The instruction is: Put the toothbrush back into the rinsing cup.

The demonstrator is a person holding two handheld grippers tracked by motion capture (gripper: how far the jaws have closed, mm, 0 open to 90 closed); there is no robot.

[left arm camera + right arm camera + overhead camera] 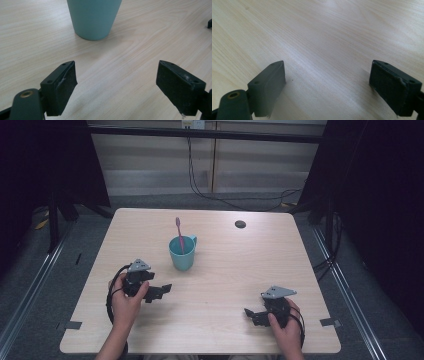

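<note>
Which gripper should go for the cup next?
Left. The left gripper sits close to the teal cup, open and facing it. The right gripper lies farther off, facing bare table.

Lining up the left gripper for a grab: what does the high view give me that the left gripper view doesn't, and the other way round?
High view alone: the pink toothbrush standing in the cup, the cup's handle, both hands, and the right gripper apart near the table's front. Left gripper view alone: the left gripper's jaws up close, spread wide with nothing between them. Both: the teal cup upright on the wooden table, close ahead of the left gripper.
</note>
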